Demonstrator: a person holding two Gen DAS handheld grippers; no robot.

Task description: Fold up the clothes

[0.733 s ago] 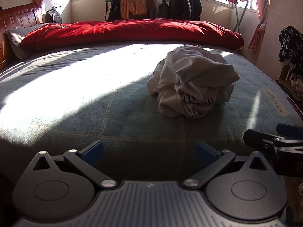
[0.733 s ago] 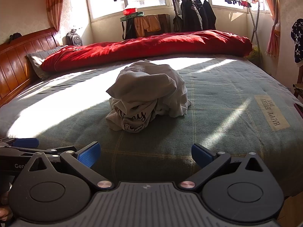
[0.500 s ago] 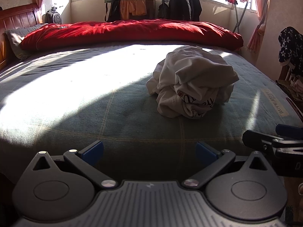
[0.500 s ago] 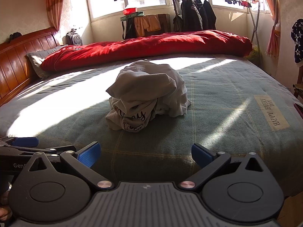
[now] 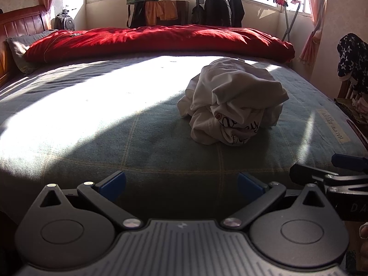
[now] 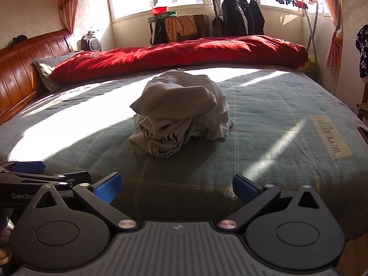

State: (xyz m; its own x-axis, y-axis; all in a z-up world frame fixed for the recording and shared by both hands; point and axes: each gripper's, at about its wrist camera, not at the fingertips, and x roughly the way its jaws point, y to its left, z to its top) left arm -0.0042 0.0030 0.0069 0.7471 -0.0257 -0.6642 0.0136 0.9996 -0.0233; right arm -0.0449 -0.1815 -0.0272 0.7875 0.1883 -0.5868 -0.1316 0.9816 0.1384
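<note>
Crumpled white printed cotton shirt [image 6: 181, 115] at twelve o'clock. Left gripper [image 5: 181, 181] and right gripper [image 6: 177, 185] gape empty. Advise pinching outer hems, then spreading flat.

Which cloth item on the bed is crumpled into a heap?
The white shirt, bunched in a heap mid-bed with black print showing. The red quilt lies stretched along the far edge instead.
</note>
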